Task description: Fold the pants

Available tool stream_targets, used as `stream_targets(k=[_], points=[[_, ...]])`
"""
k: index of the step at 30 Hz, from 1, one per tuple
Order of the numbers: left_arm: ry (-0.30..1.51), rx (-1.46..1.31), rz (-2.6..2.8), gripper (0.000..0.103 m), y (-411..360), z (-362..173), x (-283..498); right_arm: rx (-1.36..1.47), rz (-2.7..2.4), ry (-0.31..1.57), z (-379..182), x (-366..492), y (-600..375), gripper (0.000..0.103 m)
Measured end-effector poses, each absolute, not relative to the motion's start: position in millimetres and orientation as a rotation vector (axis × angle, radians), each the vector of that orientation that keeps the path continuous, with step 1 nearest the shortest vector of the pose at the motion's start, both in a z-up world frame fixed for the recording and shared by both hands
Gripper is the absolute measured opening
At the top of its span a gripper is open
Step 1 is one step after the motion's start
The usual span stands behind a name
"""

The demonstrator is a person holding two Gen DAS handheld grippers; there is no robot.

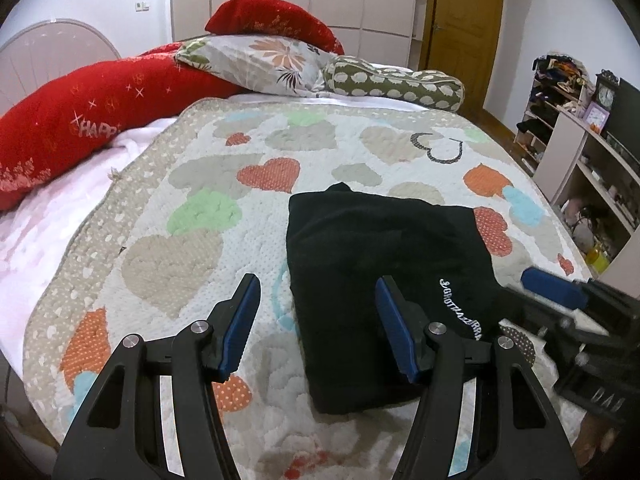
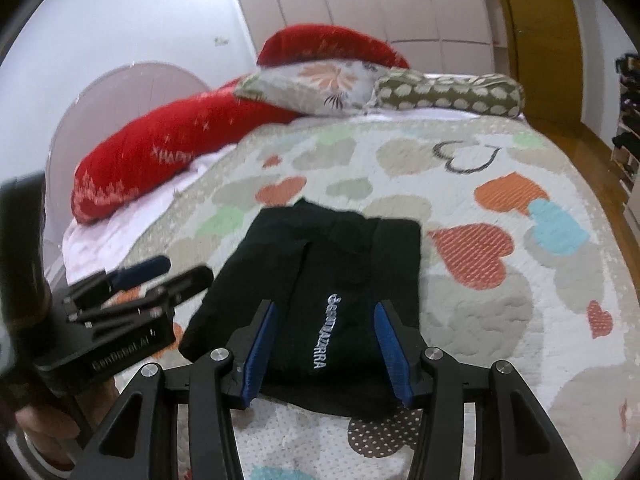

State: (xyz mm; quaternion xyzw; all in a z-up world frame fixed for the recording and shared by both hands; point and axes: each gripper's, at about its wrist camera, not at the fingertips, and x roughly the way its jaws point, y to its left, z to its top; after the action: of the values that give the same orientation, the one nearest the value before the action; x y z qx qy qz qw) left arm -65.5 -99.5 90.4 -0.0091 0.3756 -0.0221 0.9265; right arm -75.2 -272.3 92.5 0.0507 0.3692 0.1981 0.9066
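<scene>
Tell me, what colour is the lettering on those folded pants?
White lettering on black pants; clearest in the right wrist view.

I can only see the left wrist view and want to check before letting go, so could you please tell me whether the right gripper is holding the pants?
Observer: No. The right gripper is open, with the white lettering on the pants showing between its fingers.
Operator: Thank you. How does my left gripper look from there?
Observer: The left gripper is open beside the pants' left edge. It is too blurred to judge contact.
Operator: Is the top layer tidy?
Observer: A straight fold edge runs down the top.
</scene>
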Motion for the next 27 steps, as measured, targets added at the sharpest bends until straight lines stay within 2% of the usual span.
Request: stream_targets(k=[8, 27], points=[[0.742, -0.009, -0.041, 0.060, -106, 97, -75, 0.137, 0.393, 0.722, 103, -80, -283, 0.056], [0.730, -0.018, -0.039, 0.060, -106, 103, -81, 0.142, 0.402, 0.722, 101, -81, -280, 0.061]])
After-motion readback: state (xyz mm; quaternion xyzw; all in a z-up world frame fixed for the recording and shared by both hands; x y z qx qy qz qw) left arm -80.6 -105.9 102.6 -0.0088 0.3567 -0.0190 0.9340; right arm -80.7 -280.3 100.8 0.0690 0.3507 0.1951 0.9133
